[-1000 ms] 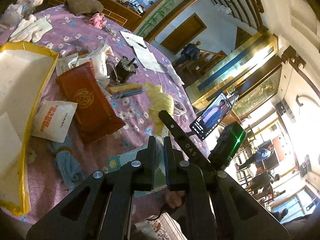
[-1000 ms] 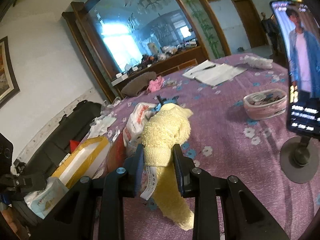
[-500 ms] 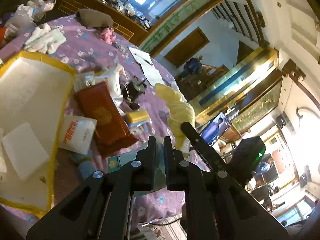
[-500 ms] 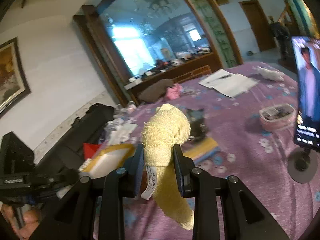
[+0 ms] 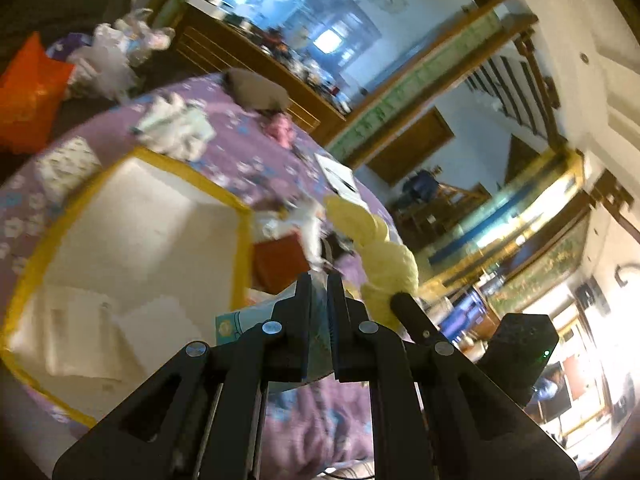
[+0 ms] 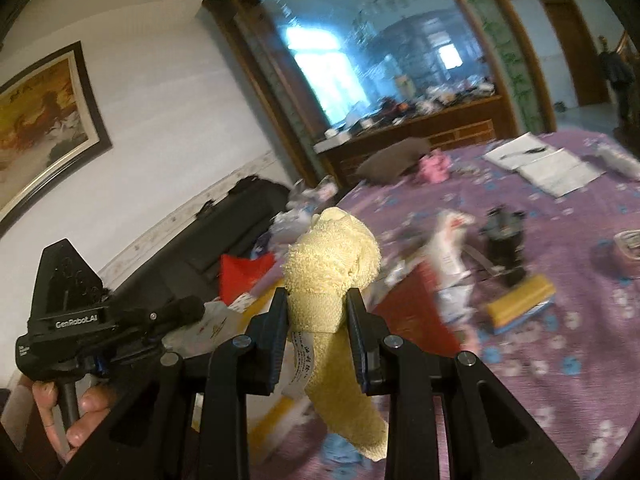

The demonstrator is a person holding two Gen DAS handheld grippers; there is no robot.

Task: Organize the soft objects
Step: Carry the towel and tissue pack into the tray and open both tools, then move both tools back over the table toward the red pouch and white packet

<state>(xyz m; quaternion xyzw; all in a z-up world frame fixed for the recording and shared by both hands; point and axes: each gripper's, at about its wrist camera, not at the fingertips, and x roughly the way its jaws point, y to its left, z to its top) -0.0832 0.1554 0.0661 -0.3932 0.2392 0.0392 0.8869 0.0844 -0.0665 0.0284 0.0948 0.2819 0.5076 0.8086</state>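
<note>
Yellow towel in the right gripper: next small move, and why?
Probably carry it over the yellow-rimmed box and lower it. The right gripper is shut on the yellow towel, which hangs above the purple tablecloth; the box is open and lies close beside it.

"GenRobot.AI" stands in white on the black left tool (image 6: 76, 325).

Purple floral table (image 5: 224, 92) with yellow-rimmed box (image 5: 140, 216), papers (image 6: 544, 164), pink cloth (image 6: 434, 164).
</note>
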